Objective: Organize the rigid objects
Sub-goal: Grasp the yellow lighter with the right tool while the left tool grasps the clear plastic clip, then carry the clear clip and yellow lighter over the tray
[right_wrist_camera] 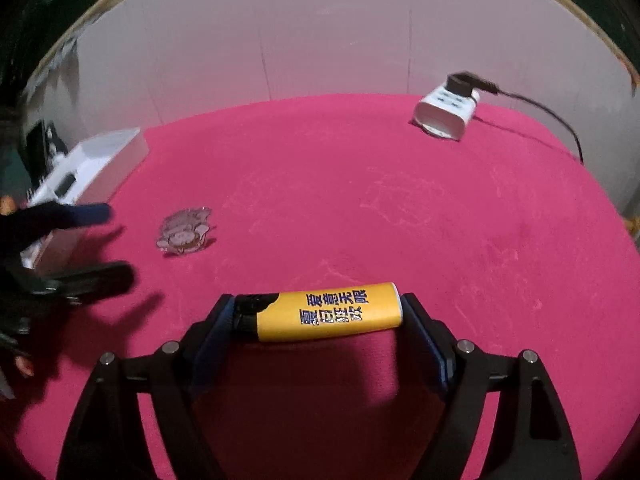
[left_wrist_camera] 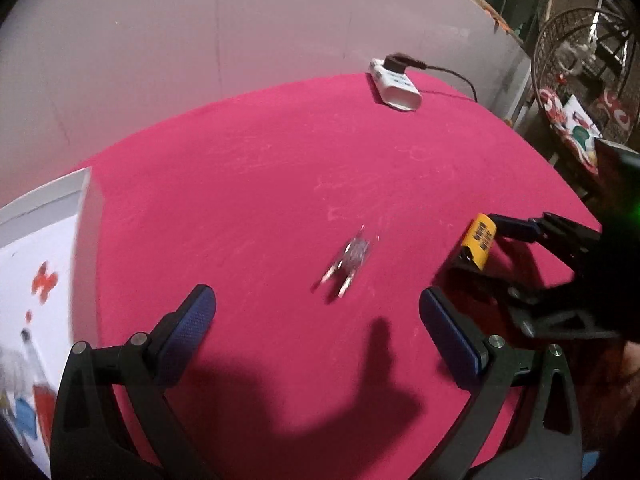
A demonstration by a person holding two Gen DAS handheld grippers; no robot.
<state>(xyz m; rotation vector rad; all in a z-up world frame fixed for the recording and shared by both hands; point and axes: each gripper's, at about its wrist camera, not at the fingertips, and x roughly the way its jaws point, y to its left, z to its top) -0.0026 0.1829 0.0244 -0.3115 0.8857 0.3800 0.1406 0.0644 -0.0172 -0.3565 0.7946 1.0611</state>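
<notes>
**Lighter clamped crosswise in the right gripper, left gripper spread wide**

The right gripper (right_wrist_camera: 318,312) holds a yellow lighter (right_wrist_camera: 328,312) crosswise between its blue pads, one pad on the black cap end at the left, the other on the flat base at the right. The lighter sits at the fingertips, just above the pink tablecloth (right_wrist_camera: 400,208); whether it touches the cloth cannot be told. In the left wrist view the same lighter (left_wrist_camera: 478,246) shows at the right, gripped end to end.

The left gripper (left_wrist_camera: 316,312) has its jaws spread wide with nothing between them. Just beyond its fingertips lies a small clear trinket (left_wrist_camera: 350,258), blurred here; in the right wrist view the trinket (right_wrist_camera: 184,230) looks like a flat transparent figure on the cloth, its detail hard to read.

At the left edge stands a white box (right_wrist_camera: 100,156), cut off by the frame and partly hidden by the blurred left gripper. The middle of the cloth beyond the trinket lies open. At the far right sits a white power strip (right_wrist_camera: 446,114) with a dark plug in it, its cable running off the right edge. A pale wall closes the far side.
</notes>
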